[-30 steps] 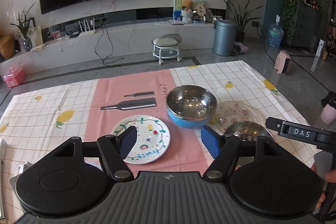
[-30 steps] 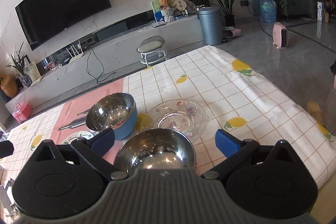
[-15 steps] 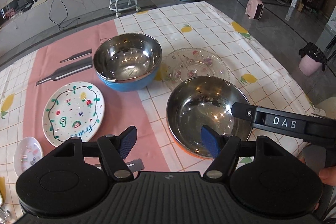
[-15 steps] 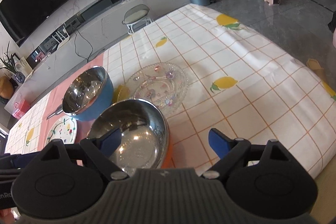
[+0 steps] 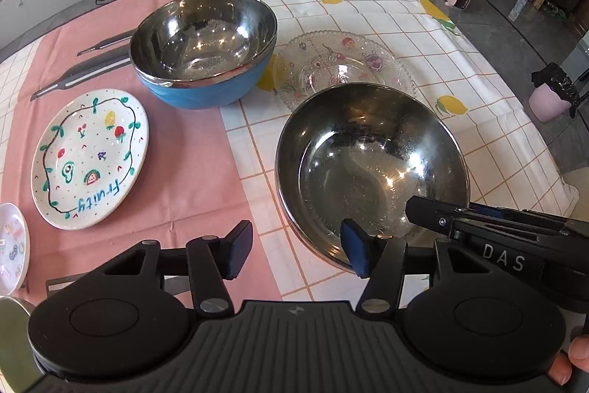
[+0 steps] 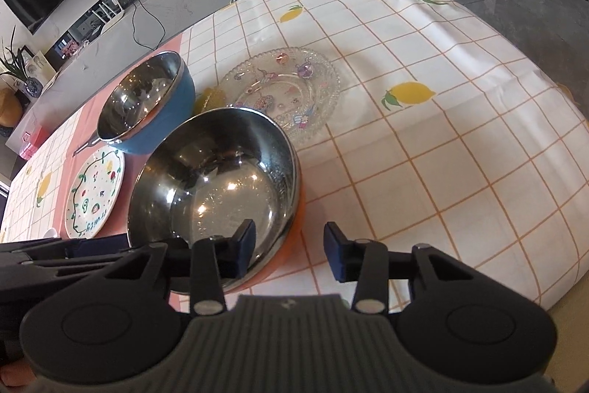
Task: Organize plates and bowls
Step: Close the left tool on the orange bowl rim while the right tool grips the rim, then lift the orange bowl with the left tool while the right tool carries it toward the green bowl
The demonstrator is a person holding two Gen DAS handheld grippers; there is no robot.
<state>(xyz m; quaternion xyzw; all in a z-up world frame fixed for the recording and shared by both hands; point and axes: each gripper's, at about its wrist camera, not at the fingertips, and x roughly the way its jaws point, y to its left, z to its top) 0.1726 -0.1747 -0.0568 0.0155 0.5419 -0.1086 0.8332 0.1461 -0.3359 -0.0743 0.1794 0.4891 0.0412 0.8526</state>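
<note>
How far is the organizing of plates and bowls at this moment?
Done: nothing is stacked yet; the blue bowl, glass plate and fruit plate lie apart on the tablecloth. In hand: both grippers have just been closing around the near rim of the orange bowl; the right gripper straddles it, the left gripper too, neither clearly pressing. Left: lifting, nesting bowls, stacking plates.
</note>
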